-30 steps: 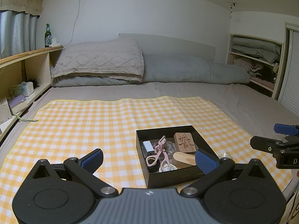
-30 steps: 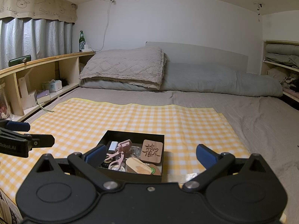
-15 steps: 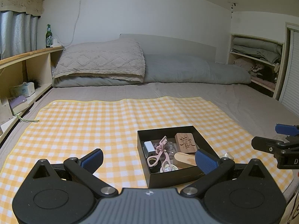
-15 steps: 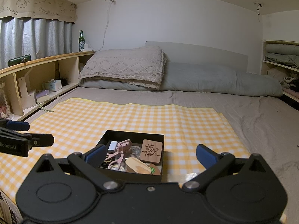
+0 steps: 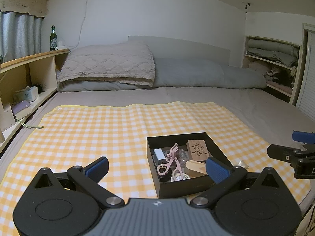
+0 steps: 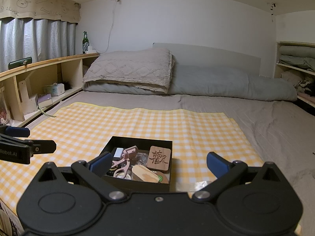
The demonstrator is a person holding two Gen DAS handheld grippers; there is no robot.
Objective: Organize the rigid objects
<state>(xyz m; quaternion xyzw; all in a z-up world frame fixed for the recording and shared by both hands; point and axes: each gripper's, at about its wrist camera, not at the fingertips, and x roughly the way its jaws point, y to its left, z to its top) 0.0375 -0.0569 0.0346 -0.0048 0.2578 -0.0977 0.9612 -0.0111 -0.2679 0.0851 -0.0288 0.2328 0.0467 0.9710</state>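
Note:
A black open box [image 5: 155,163] [image 6: 170,157] sits on the yellow checked cloth [image 5: 88,133] [image 6: 137,122] near the bed's front edge. It holds a carved wooden block [image 5: 196,149] [image 6: 159,157], a pink eyelash curler [image 5: 170,158] [image 6: 124,162], a white case [image 5: 159,155] [image 6: 118,152], a wooden oval piece [image 5: 195,168] [image 6: 144,174] and small round items. My left gripper [image 5: 157,168] is open and empty, low before the box. My right gripper [image 6: 157,164] is open and empty, just behind the box's near wall. Each gripper shows at the edge of the other's view.
A small clear wrapper [image 5: 242,164] [image 6: 202,184] lies on the cloth right of the box. Folded blankets [image 5: 110,66] and a grey bolster [image 5: 206,74] lie at the bed's head. Wooden shelves [image 5: 23,78] run along the left, with a green bottle [image 5: 53,38]. A cupboard [image 5: 275,59] stands on the right.
The left wrist view has drifted slightly, so the box sits a little to the right in it. Both grippers stay open. Nothing in the box moved.

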